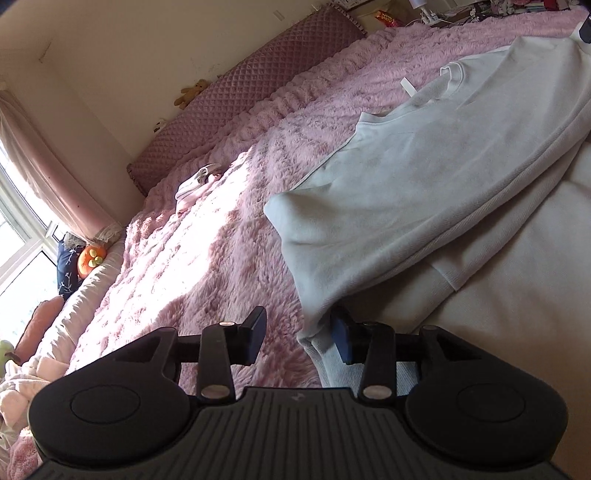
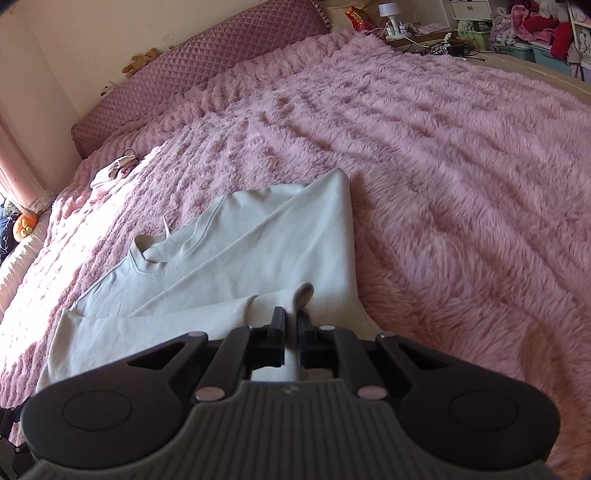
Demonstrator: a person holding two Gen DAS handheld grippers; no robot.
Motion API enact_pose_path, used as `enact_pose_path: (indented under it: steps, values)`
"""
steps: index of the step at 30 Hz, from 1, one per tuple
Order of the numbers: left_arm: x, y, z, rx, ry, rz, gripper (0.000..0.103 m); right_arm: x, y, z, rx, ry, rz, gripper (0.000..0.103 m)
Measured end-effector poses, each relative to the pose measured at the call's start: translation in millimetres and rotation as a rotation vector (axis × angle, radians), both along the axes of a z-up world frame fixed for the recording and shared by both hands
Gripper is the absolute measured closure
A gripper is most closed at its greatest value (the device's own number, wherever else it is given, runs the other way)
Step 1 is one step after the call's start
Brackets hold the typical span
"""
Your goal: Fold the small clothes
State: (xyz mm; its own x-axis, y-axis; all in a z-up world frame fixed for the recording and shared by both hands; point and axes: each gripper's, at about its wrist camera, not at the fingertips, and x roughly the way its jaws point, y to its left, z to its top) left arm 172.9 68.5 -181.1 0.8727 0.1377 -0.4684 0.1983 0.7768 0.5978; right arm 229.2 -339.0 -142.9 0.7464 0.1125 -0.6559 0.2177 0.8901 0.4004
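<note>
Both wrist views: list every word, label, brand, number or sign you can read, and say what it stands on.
No text can be read in either view.
Red snack bag by the headboard: yellow print, too blurred to read.
White tag at the neck of the pale top: looks blank; any print is too small to tell.
Small embossed mark on the right hand-held gripper's body: a logo shape, no letters legible.
</note>
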Motion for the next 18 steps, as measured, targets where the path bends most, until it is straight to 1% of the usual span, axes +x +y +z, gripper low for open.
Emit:
enact_pose_path:
  steps: [1,2,3,5,6,7,8,9,11,12,13,14,16,17,18]
  values:
    - [2.0,3.4,0.8,-0.028,0.021,-0.007,0.075,1.5,0.5,-0.8,-0.009,0.012,0.004,0.103]
    - [4.3,5.5,1.1,-0.049,0.038,0.0,0.092,2.3,2.4,-2.3,-0.034,0.017,0.009,0.103]
    - [3.8,6.3,2.8,-0.058,0.034,0.008,0.096,3.1,3.9,-4.3,-0.057,0.025,0.012,0.103]
    - [-5.0,5.3,12.5,-0.066,-0.023,0.013,0.099,1.3,2.8,-4.7,-0.047,0.018,-0.001,0.103]
    - [-11.5,3.4,19.7,-0.073,-0.057,0.012,0.099,-2.4,2.6,-0.1,-0.041,-0.011,-0.01,0.103]
    - [-14.4,0.5,22.7,-0.065,-0.066,0.009,0.099,-5.5,3.2,4.8,-0.053,-0.038,-0.014,0.103]
    - [-12.9,-1.7,21.3,-0.045,-0.052,0.012,0.099,-7.7,5.8,9.8,-0.084,-0.061,-0.019,0.103]
    - [-9.0,-3.8,16.7,-0.022,-0.023,0.02,0.099,-7.5,7.5,11.2,-0.103,-0.064,-0.02,0.103]
    - [3.1,-5.5,0.2,0.008,0.071,0.041,0.099,-2.0,7.3,4.4,-0.117,-0.03,-0.014,0.103]
    - [5.4,-6.6,-5.1,0.014,0.096,0.047,0.099,0.5,5.1,-2.8,-0.1,0.002,-0.021,0.103]
    - [5.6,-8.4,-7.9,0.024,0.103,0.052,0.099,2.6,3.6,-10.7,-0.088,0.036,-0.027,0.103]
    - [6.4,-10.6,-8.0,0.037,0.113,0.057,0.099,3.0,2.8,-16.6,-0.09,0.05,-0.027,0.103]
    - [5.8,-11.7,-2.6,0.039,0.122,0.065,0.098,2.2,4.6,-25.6,-0.12,0.059,-0.02,0.103]
    - [4.5,-11.0,0.3,0.042,0.119,0.067,0.091,1.8,5.8,-28.2,-0.126,0.056,-0.016,0.103]
    - [1.8,-9.1,3.4,0.047,0.115,0.071,0.088,1.4,5.3,-27.7,-0.126,0.053,-0.019,0.101]
